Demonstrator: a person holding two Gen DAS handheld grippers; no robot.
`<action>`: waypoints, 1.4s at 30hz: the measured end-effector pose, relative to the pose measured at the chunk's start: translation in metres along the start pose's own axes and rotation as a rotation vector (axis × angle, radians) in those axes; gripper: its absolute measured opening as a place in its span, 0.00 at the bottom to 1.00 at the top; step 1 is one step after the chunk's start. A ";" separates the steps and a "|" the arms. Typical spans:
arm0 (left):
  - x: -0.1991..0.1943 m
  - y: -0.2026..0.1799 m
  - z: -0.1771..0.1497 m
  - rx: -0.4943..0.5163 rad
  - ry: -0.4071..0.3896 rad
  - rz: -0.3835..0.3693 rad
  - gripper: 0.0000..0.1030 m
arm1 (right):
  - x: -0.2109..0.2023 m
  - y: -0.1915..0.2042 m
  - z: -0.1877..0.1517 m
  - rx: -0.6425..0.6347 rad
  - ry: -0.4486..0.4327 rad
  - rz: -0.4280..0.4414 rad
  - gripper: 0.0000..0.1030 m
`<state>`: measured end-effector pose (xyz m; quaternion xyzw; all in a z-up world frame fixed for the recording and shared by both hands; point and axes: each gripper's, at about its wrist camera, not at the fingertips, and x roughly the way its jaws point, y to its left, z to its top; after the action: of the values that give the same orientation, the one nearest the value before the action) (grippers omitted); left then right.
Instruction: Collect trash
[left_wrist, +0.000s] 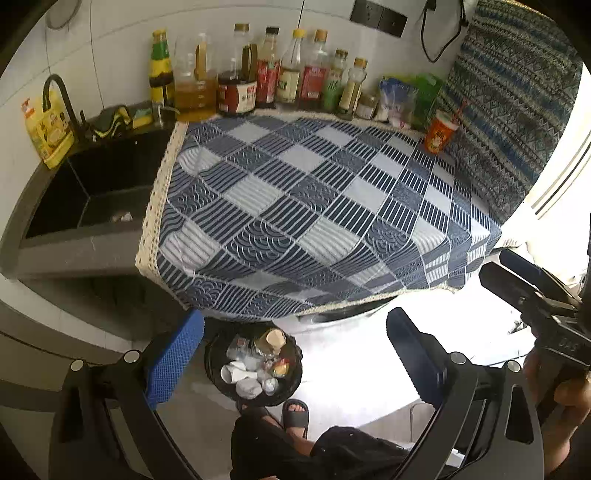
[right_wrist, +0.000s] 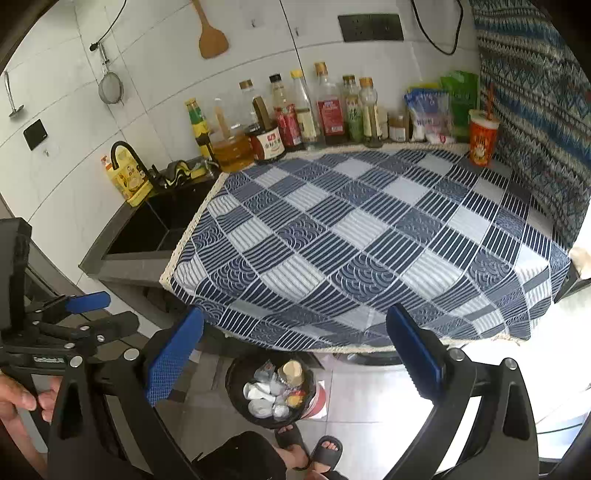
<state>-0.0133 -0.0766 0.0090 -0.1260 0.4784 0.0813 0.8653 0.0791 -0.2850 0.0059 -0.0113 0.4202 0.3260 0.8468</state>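
Both grippers have their fingers wide apart and hold nothing. Just below the left gripper (left_wrist: 295, 350) and the right gripper (right_wrist: 295, 350), between the fingers, stands the trash bin (left_wrist: 218, 373) on the floor, already with wrappers inside. Beyond the fingers, across the bench (right_wrist: 369, 240), the orange cup (right_wrist: 482, 140) stands upright at the far right, nearer the right gripper; it is probably trash.

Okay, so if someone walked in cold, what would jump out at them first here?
The blue checked cloth covering the counter dominates. Behind it, a row of sauce bottles lines the wall, with an orange cup at the right. On the floor below, a black bin holds trash.
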 end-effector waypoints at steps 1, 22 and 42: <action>-0.002 -0.001 0.001 0.003 -0.006 0.006 0.93 | -0.002 0.000 0.003 -0.003 -0.005 -0.002 0.95; -0.013 0.005 0.015 -0.002 -0.029 0.009 0.93 | -0.001 0.005 0.020 -0.018 0.007 -0.003 0.95; -0.014 0.006 0.017 0.001 -0.034 0.012 0.93 | 0.005 0.008 0.023 -0.033 0.017 -0.015 0.95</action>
<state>-0.0088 -0.0659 0.0291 -0.1211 0.4645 0.0883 0.8728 0.0935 -0.2694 0.0193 -0.0310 0.4217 0.3266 0.8453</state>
